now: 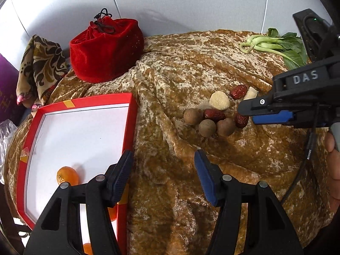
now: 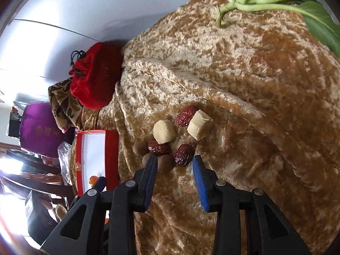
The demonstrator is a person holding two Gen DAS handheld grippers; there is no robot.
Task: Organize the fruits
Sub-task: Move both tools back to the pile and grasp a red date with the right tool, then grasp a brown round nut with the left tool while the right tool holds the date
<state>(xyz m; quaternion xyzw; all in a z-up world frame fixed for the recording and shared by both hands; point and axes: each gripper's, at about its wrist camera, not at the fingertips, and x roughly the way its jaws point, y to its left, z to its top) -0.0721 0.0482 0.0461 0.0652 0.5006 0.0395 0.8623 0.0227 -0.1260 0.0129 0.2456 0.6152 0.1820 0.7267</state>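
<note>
A crushed-velvet cloth [image 1: 180, 63] in shimmering golden brown covers the counter. The drawstring pouch [image 1: 106, 48] is plush red velvet. The red box [image 1: 129, 114] looks like glossy cardboard with a smooth white inside. The red dates [image 2: 184, 154] have wrinkled, shiny skins; the brown longans [image 1: 207, 128] look matt and rough.

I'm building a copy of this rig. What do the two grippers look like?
Both are black plastic with triangular cut-outs and silver pivot pins. The left gripper and right gripper each have ribbed blue pads on the jaws. The right one carries white "DAS" lettering and a thin black cable.
</note>
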